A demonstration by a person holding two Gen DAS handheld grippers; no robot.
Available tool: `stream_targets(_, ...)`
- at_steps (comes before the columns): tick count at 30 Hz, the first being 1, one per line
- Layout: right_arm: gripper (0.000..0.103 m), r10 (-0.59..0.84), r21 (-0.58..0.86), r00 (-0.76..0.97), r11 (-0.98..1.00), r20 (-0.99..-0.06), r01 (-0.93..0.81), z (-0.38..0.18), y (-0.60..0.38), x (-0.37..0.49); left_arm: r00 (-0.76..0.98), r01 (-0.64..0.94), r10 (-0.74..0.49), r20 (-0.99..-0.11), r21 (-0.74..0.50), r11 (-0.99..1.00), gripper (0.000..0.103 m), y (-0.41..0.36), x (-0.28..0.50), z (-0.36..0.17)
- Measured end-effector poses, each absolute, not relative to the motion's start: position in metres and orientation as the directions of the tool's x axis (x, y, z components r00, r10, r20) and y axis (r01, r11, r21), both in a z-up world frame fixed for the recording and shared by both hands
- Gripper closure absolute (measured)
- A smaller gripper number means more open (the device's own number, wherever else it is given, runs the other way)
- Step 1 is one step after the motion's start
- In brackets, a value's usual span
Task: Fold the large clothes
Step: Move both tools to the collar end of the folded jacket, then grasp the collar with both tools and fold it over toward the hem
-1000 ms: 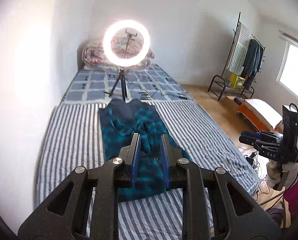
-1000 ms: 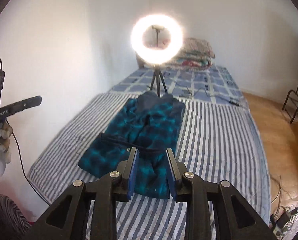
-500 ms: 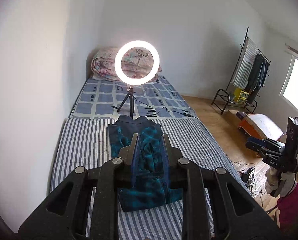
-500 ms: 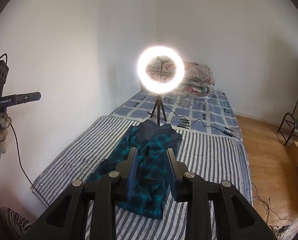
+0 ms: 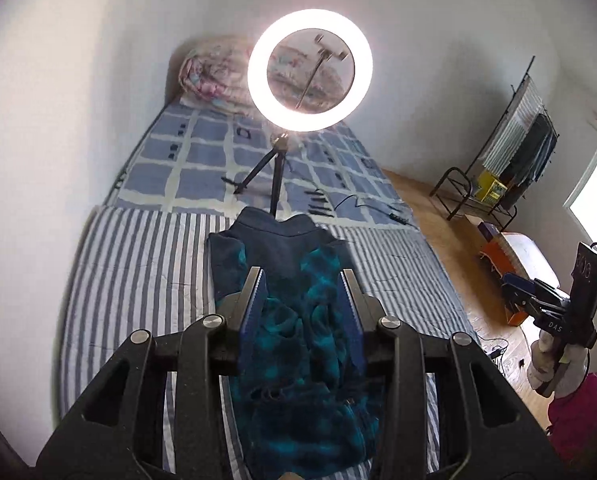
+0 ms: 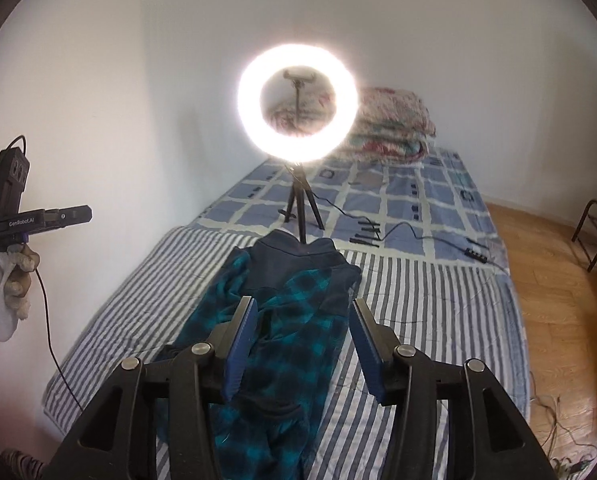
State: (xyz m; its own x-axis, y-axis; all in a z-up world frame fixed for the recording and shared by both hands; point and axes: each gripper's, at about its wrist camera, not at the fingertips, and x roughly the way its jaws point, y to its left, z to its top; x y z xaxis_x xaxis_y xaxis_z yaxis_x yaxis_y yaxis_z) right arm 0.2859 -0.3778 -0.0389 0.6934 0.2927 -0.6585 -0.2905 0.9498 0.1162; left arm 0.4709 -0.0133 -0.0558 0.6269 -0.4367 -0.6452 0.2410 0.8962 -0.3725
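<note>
Below opening left gripper [image 5: 304,300]: plaid garment [image 5: 298,344], untouched.

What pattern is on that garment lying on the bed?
Teal-and-dark-blue plaid garment; right wrist view shows it best.

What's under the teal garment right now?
The garment lies on the striped sheet, which shows on both sides of it. The garment is bunched in folds, so whatever lies beneath or between its layers is covered and cannot be seen.

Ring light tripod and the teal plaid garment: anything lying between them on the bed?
No. In both wrist views the tripod stands right behind the garment collar; the cable runs off sideways.
</note>
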Motion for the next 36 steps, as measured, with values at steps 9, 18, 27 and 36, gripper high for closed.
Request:
stream_targets(9, 0.053, 0.339, 0.247, 0.601, 0.941, -0.724, -0.233, -0.131, -0.400, 0.396, 0.546, 0.169, -0.425, -0.722, -0.402, 0.900, 0.065, -0.010, 0.570, -0.171)
stream_targets(18, 0.052, 0.451, 0.454, 0.471, 0.884, -0.758, -0.116, -0.242, -0.406, 0.479, 0.501, 0.136, -0.425, -0.754, -0.417, 0.899, 0.065, -0.004, 0.621, -0.240)
stream_targets(27, 0.079, 0.317, 0.322, 0.428, 0.945, -0.846, -0.062, -0.312, -0.395, 0.534, 0.463, 0.148, -0.424, -0.778, -0.404, 0.903, 0.065, -0.006, 0.647, -0.285)
stream_targets(36, 0.061, 0.495, 0.511, 0.461, 0.854, -0.737, -0.100, -0.311, -0.424, 0.541, 0.445, 0.032, -0.527, -0.724, -0.575, 0.817, 0.046, 0.009, 0.688, -0.328)
